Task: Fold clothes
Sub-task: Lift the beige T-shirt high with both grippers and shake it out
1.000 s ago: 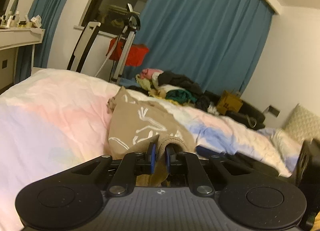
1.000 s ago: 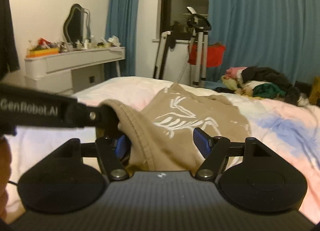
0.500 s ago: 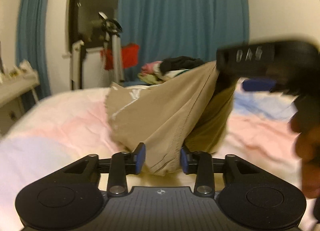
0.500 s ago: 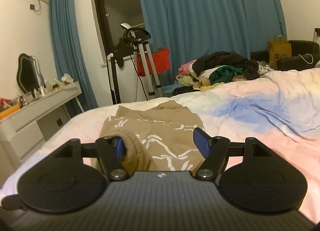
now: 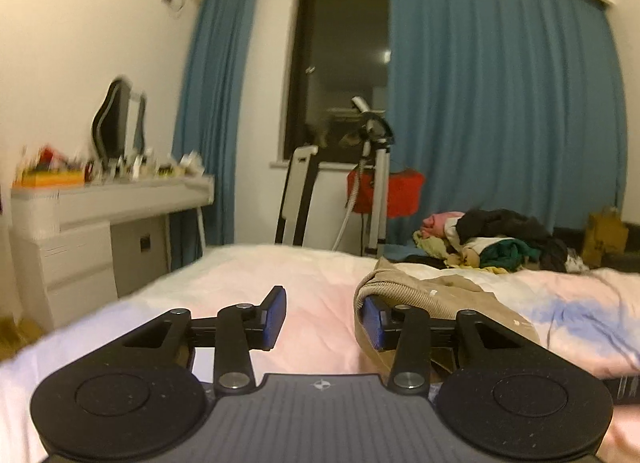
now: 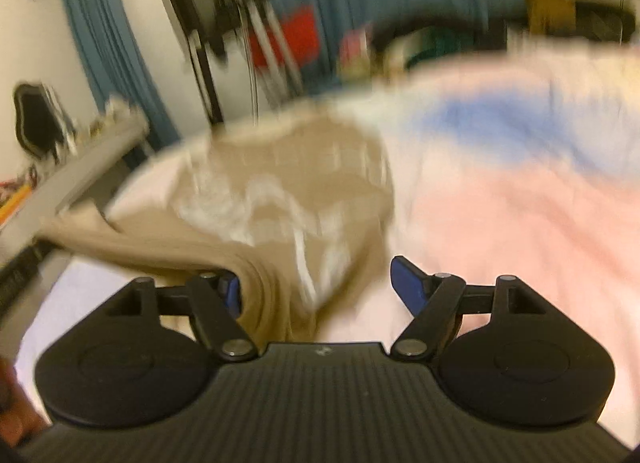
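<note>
The tan sweatshirt lies crumpled on the bed, centre-right of frame; the left tongs gape, ribbed hem draped over one finger; the right tongs gape too, fabric bunched beside the lower-left finger, likely released for regripping.

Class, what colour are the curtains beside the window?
Blue curtains; the left wrist view shows them best.
</note>
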Demonstrator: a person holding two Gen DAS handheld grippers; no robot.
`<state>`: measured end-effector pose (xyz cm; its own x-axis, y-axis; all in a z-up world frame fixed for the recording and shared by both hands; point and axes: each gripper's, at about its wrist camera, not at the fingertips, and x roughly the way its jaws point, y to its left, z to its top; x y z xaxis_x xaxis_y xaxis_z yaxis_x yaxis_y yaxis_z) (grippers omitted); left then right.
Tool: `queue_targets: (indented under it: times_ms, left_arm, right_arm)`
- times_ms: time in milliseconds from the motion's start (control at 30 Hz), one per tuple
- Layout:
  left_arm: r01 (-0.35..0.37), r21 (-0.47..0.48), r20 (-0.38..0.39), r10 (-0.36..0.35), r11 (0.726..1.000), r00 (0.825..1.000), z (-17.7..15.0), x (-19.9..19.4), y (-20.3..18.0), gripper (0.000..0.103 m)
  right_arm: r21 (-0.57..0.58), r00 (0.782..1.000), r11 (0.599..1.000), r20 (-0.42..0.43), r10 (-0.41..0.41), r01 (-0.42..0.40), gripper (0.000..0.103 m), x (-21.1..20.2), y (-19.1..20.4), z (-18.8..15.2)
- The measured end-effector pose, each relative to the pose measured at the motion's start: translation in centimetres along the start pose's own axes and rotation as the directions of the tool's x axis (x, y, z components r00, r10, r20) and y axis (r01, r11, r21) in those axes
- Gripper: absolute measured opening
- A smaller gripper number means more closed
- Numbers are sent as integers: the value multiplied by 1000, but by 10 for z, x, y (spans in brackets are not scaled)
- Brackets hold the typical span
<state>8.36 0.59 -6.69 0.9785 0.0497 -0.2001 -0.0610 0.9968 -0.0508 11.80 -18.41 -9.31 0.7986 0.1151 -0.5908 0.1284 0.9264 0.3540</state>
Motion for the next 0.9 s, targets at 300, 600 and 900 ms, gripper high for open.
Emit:
queue_targets:
  times_ms: [300,600,900]
  left_arm:
    - [66,-63,62,-62,996,996,14,-17,11,44]
    - [101,-139,102,-87,985,991,32,-28,33,43]
    - [92,-124,-34,-97,988,995,23,-7,44,45]
  right_arm:
    - [109,979,992,185,-89,70,74,-47,-23,13]
    - [-125,858,946,470,-208,298,85,-86,1,27]
    - [55,926,972,296,-234,228,85,-59,-14,25]
